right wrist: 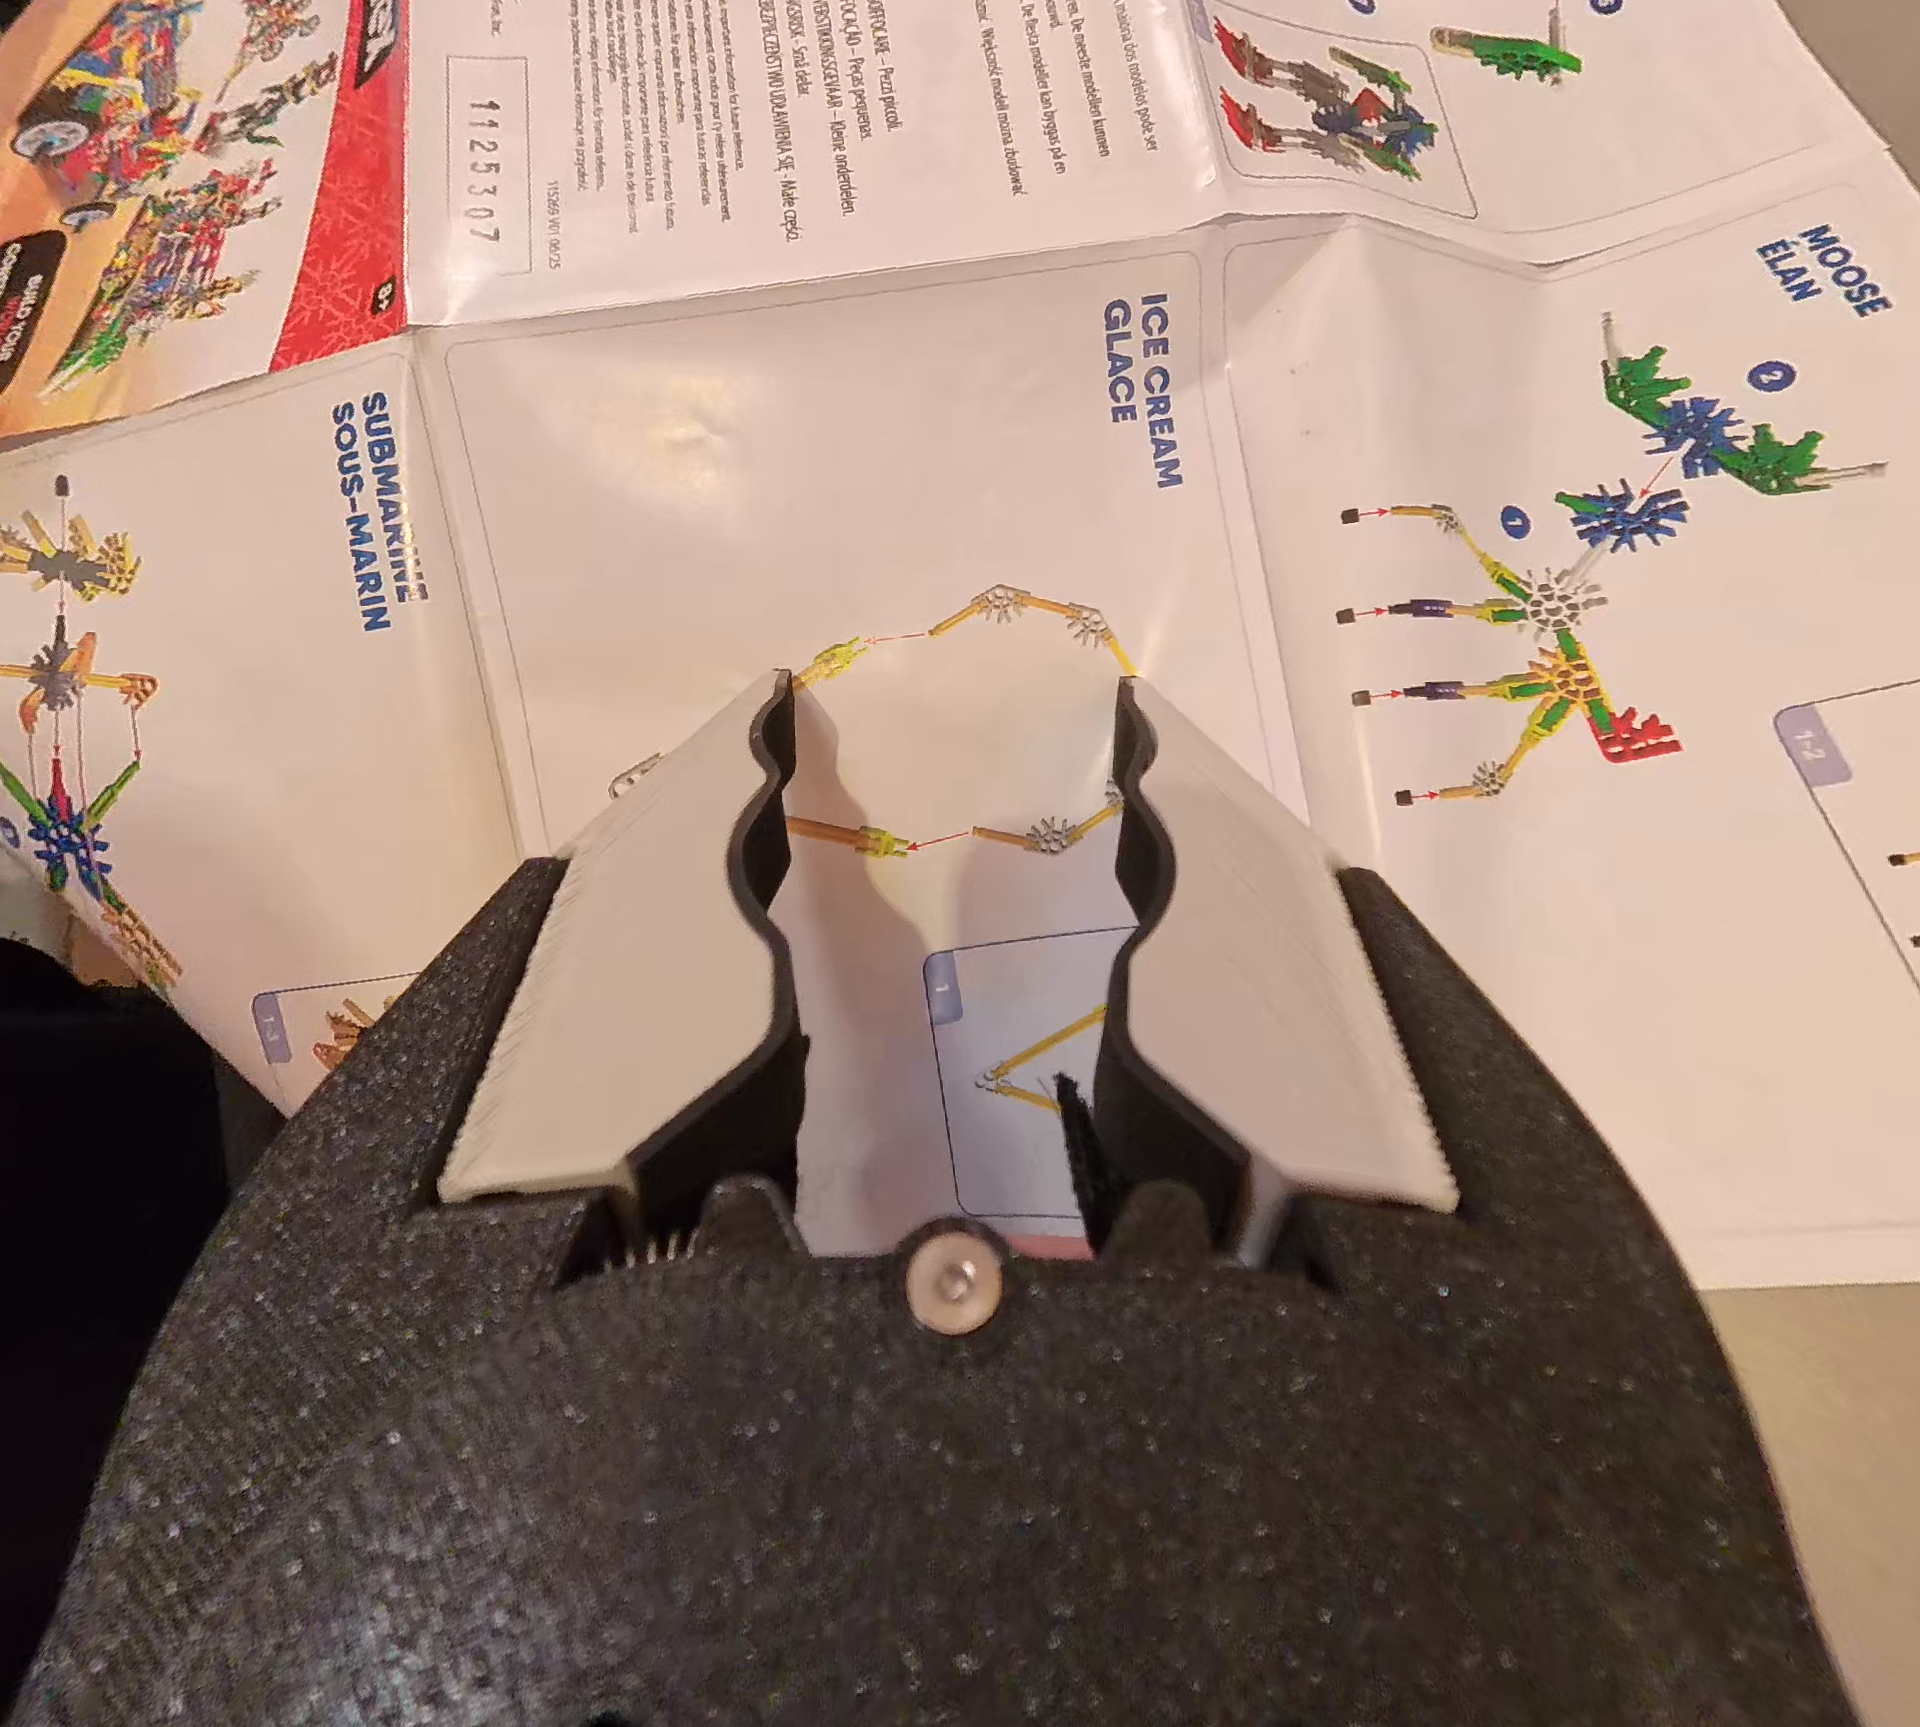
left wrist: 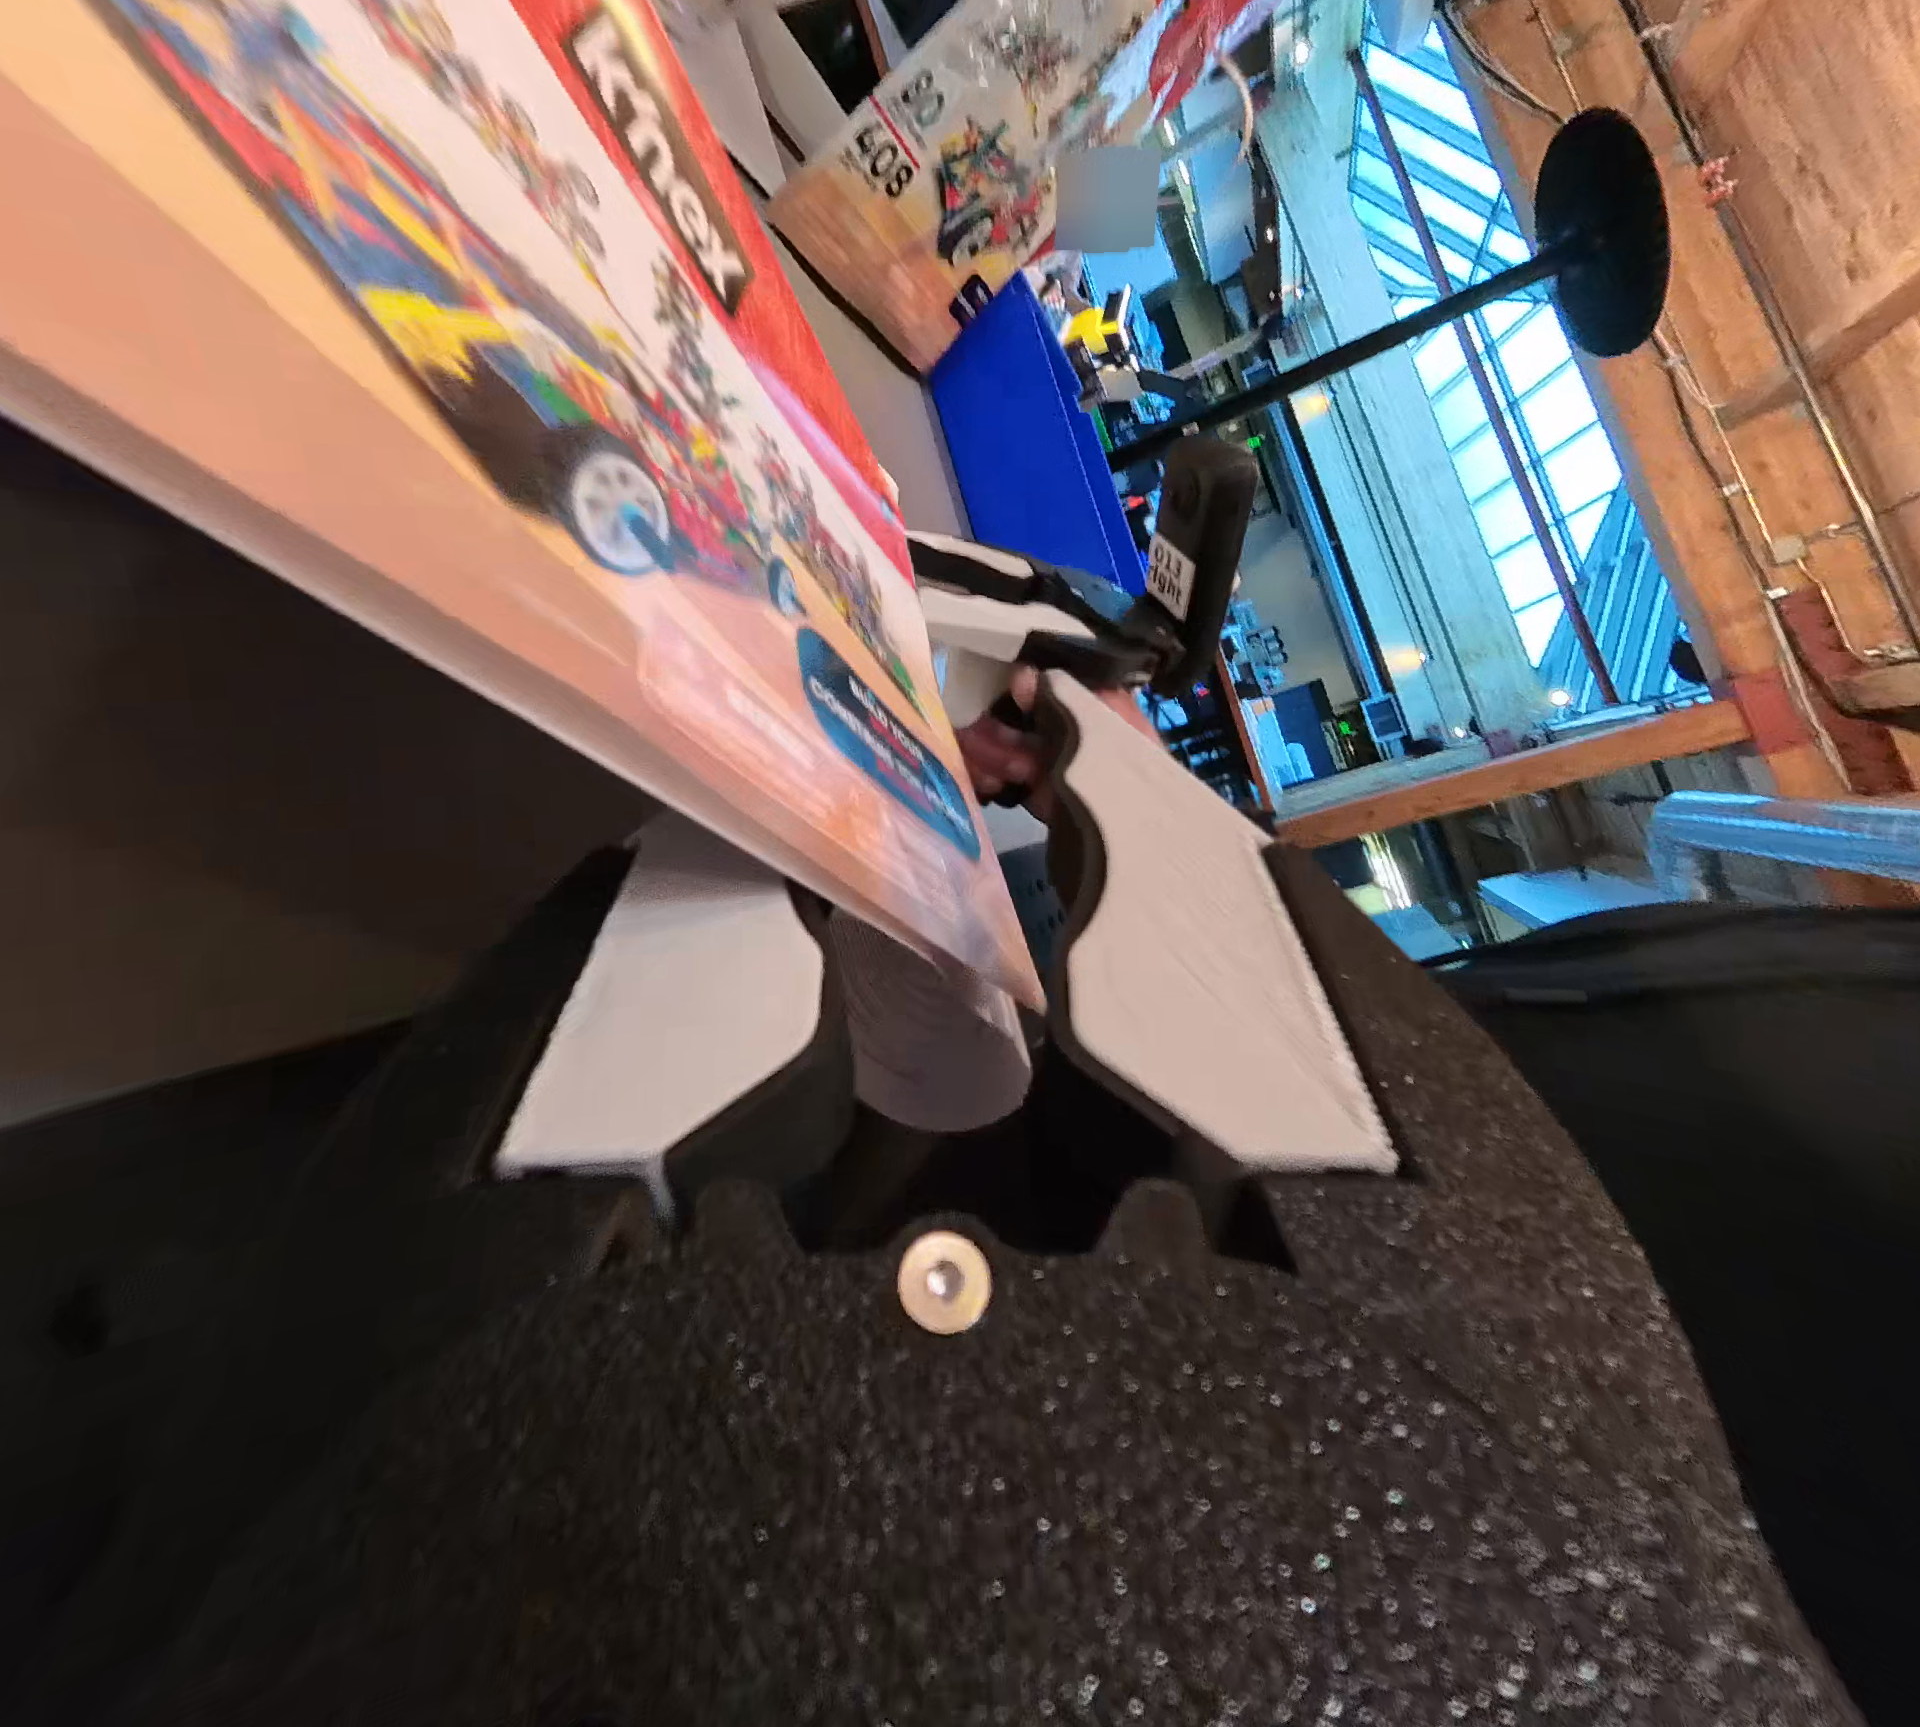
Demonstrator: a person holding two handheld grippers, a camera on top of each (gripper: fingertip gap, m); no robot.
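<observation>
Left wrist view: the left tongs (left wrist: 1023,981), white plastic fingers with wavy black pads on a black foam-textured body, are closed narrowly on the corner of a large glossy folded-paper instruction sheet (left wrist: 499,243). The sheet's colourful printed panel, with a toy car picture and a red band, slopes up and away to the left, so the pinched corner appears lifted to raise that side. Beyond the sheet's edge, the right tongs (left wrist: 935,581) show farther off, gripped by a person's hand (left wrist: 997,742). Behind them stand a blue box (left wrist: 1023,441), a black round-based stand (left wrist: 1600,233) and bright windows (left wrist: 1507,430).

Right wrist view: the right tongs (right wrist: 956,690) are spread wide and hold nothing. They hover above the same sheet (right wrist: 779,451), which lies opened out with creased panels of building diagrams, near its middle. Whether the fingertips touch the paper cannot be told. A strip of grey tabletop (right wrist: 1829,1428) shows at lower right.
</observation>
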